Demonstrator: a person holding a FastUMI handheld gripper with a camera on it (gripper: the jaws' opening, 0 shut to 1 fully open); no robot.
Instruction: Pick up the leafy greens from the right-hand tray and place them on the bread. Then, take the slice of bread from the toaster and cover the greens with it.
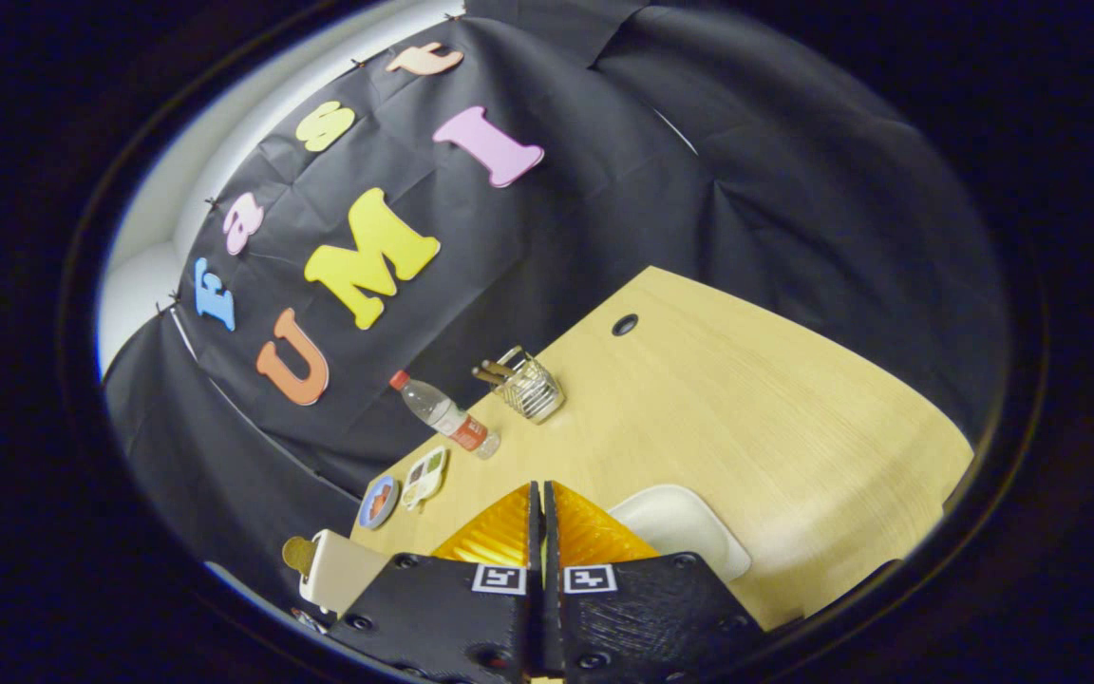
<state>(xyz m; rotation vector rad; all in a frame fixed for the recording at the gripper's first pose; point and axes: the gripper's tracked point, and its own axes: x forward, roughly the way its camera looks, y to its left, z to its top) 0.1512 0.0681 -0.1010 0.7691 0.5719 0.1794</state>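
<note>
My gripper (542, 508) hangs tilted above the wooden table (756, 418), its fingers pressed together with nothing between them. Just right of the fingers lies a white tray (685, 532); the part that shows is bare. To the left of the fingers a white toaster (340, 570) stands at the table's edge, with a tan slice of bread (297, 554) poking out of it. Beyond the toaster lie a small blue plate (378, 501) with something brownish on it and a white compartment tray (424, 475) holding green and dark bits.
A clear plastic bottle (443, 414) with a red cap and a wire basket (531, 387) with a few sticks stand near the table's far edge by the black cloth wall. A round cable hole (624, 324) sits in the far corner.
</note>
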